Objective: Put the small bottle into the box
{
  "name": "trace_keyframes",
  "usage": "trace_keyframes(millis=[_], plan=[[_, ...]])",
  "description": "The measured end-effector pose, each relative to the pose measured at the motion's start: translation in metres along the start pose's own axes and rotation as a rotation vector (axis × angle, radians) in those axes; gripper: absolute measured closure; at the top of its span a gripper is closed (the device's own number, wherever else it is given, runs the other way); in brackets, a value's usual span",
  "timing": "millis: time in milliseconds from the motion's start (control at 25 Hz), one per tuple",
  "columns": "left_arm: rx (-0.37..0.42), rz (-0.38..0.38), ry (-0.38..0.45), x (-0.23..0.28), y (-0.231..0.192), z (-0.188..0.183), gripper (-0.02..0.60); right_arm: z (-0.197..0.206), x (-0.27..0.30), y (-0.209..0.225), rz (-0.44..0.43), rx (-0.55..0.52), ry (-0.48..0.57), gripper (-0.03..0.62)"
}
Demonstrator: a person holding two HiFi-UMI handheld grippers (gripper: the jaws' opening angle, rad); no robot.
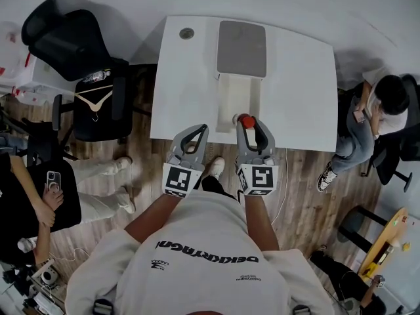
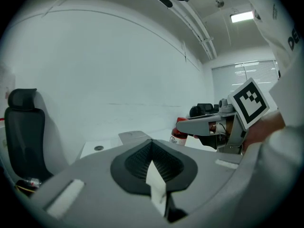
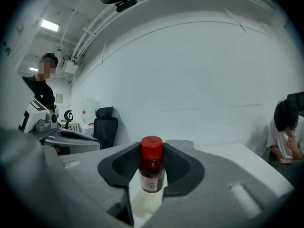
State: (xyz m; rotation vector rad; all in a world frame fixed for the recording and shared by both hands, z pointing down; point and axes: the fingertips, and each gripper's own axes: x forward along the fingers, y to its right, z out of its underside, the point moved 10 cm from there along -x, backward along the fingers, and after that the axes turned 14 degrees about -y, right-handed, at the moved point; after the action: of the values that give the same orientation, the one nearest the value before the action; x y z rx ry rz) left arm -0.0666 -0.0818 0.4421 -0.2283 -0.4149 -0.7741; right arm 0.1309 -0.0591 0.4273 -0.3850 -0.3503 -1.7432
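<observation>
The small bottle (image 1: 245,119), with a red cap and a dark label, stands upright between the pads of my right gripper (image 1: 249,121), which is shut on it just over the near end of the box (image 1: 239,97). In the right gripper view the bottle (image 3: 151,167) fills the gap in that gripper (image 3: 152,177), with the box's white inside below it. The box is a long white tray, and its grey lid (image 1: 242,48) lies open at the far end. My left gripper (image 1: 199,131) is shut and holds nothing, left of the box at the table's front edge. From the left gripper (image 2: 154,167) I see the bottle (image 2: 180,132) in the right gripper (image 2: 205,126).
A small round disc (image 1: 187,33) lies on the white table (image 1: 302,90) at the far left. A black office chair (image 1: 72,44) and a second chair with a hanger (image 1: 96,100) stand to the left. One person (image 1: 367,120) sits at the right, another (image 1: 39,195) at the left.
</observation>
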Motion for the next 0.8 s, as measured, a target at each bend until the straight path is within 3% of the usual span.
trace_keyframes(millis=[360,800], plan=[[-0.004,0.034,-0.017,0.022,-0.014,0.004,0.577,0.008,0.027,0.007,0.015,0.003,-0.030,0.457],[-0.019,0.015,-0.025,0.031,-0.029,0.003,0.577,0.017,0.058,0.016,0.026,0.021,-0.050,0.457]])
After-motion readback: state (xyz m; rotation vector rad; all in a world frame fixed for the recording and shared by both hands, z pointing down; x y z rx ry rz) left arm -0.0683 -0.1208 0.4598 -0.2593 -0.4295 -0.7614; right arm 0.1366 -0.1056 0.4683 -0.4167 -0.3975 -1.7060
